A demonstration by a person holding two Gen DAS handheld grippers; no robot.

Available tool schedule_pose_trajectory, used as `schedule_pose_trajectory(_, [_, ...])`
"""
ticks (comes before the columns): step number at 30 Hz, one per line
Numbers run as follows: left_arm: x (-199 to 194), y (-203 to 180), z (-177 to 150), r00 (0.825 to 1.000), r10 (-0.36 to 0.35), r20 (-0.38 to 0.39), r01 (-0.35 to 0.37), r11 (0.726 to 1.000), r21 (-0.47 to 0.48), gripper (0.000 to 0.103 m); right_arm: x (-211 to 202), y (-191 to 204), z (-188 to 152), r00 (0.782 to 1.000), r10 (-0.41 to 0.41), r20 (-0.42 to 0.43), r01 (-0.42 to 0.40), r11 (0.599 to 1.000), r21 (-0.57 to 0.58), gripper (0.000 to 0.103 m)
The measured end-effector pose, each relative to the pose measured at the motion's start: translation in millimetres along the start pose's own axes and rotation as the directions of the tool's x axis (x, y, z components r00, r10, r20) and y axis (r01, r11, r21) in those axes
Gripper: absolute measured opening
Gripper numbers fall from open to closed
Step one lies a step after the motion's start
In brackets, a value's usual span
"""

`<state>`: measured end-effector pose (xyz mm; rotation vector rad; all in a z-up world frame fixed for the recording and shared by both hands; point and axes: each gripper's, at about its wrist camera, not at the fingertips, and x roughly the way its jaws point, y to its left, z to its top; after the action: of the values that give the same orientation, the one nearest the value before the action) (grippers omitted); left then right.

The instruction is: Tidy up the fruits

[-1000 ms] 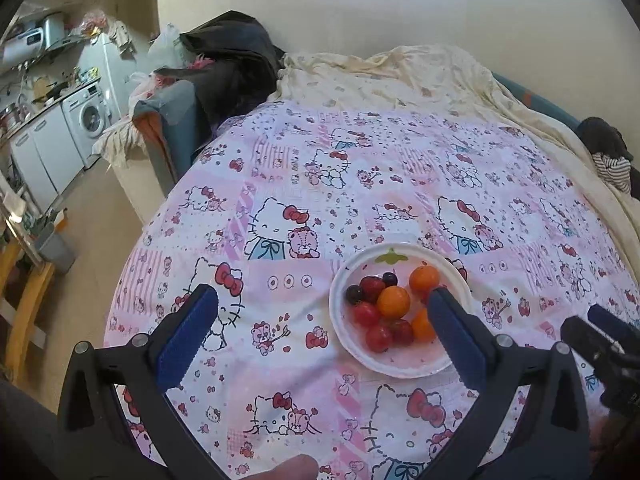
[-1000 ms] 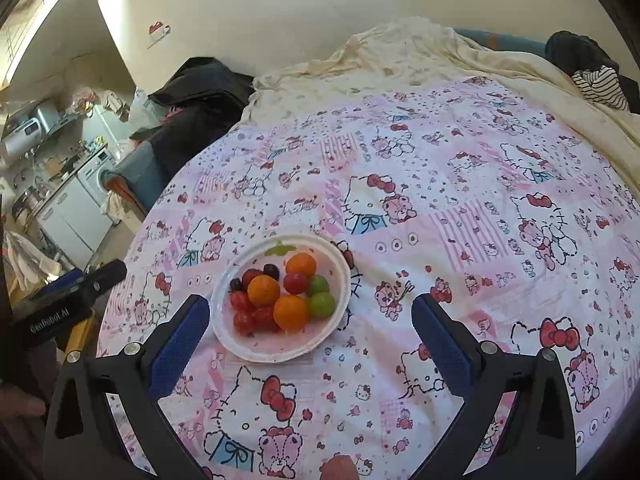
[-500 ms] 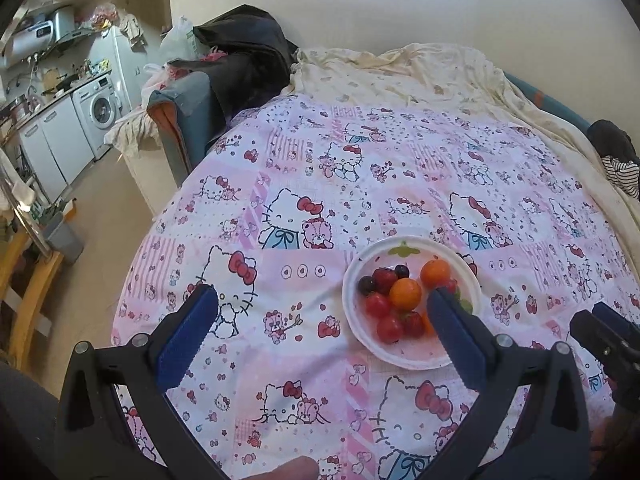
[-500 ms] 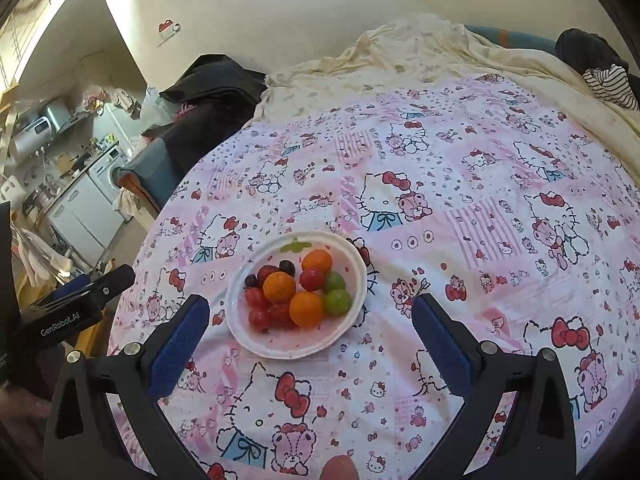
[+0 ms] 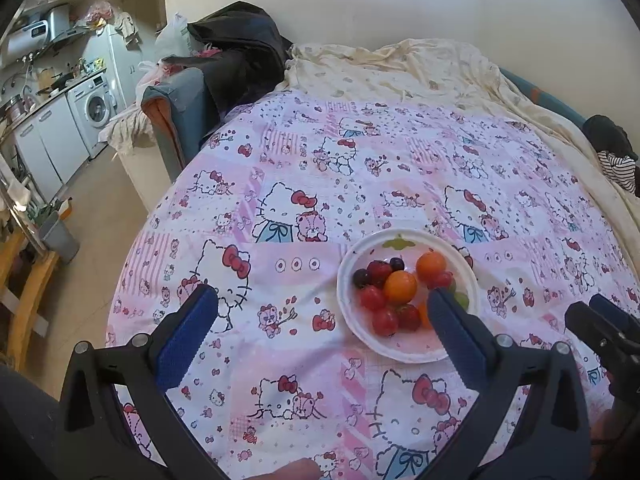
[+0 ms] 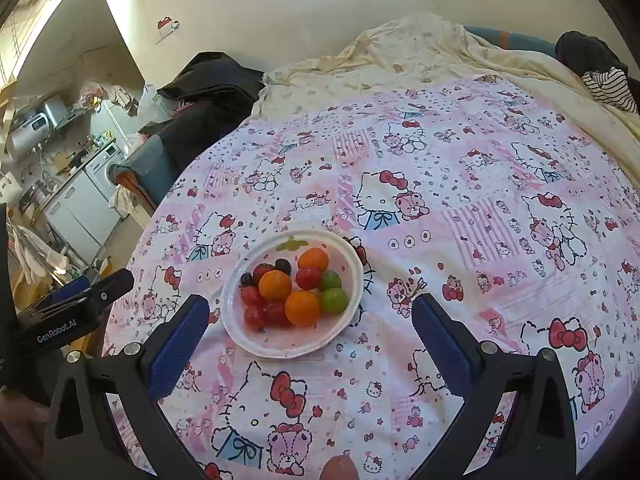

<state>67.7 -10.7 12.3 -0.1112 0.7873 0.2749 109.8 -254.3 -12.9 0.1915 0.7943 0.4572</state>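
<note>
White plate (image 6: 240, 336): on the pink cartoon-print bedspread (image 6: 460, 208), holding the fruits (image 6: 294, 290), orange, red, green and dark.
Left tongs (image 5: 322, 308): spread wide, nothing held, above the bedspread left of the plate.
Right tongs (image 6: 310, 312): spread wide, nothing held, plate between the pads.

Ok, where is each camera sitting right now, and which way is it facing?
Left wrist: on the left gripper, above the bed, facing the wall; plate lower right; own open fingers and right gripper at right edge.
Right wrist: on the right gripper, same heading; plate left of centre; own open fingers and left gripper at left edge.
Shared: plate, fruit, bed.
</note>
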Motion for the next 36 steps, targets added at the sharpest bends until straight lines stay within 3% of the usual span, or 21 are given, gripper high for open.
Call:
schedule_pose_trajectory(15, [-2.9,14.2,-18.6,0.999,0.018,-0.039,-0.018,1.0,-0.018,0.103,6.2,15.6,-4.3,1.0,0.004,-0.029,-0.006,0.997,-0.074,0.103])
schedule_pose_trajectory(36, [-12.1,12.0,-21.1,0.999,-0.019,-0.026,0.019,0.999,-0.026,0.103,8.2,11.1,-3.9,0.999,-0.015,-0.035,0.013,0.998,-0.056,0.103])
